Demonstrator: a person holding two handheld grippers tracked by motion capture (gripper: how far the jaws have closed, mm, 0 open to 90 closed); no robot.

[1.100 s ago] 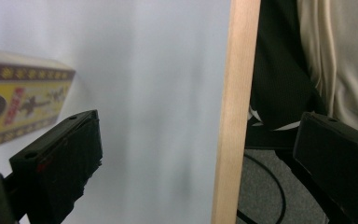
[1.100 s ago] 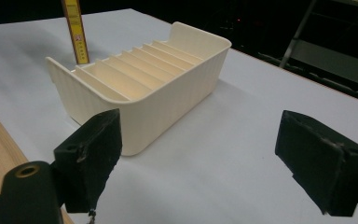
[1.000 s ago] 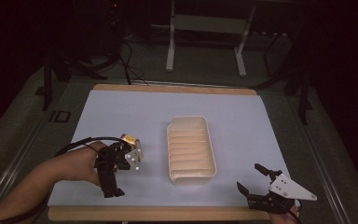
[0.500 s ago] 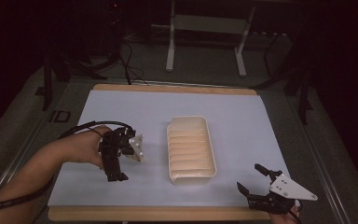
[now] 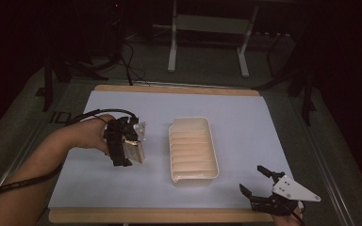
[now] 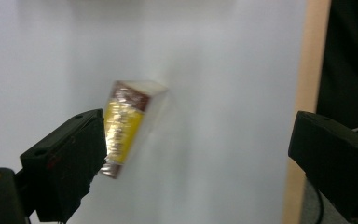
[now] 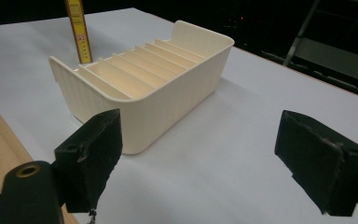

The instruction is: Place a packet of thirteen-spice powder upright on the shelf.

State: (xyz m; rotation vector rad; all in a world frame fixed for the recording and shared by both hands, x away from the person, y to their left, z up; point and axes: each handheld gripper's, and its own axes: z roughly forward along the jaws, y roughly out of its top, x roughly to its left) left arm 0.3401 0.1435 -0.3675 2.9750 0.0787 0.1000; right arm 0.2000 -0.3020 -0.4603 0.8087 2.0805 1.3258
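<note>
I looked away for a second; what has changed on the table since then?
The left gripper with its small yellow packet moved away from the person and toward the slotted tray. The tray and the open right gripper stayed put.

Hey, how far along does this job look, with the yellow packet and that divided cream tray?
Done: nothing that shows. Every slot of the cream tray is empty.
In hand: the left gripper is at the yellow packet, left of the tray. Its jaws are wide apart and the packet is beside one jaw, not clamped. The right gripper sits open near the table's front edge.
Left: probably gripping the packet and slotting it into the tray.
</note>
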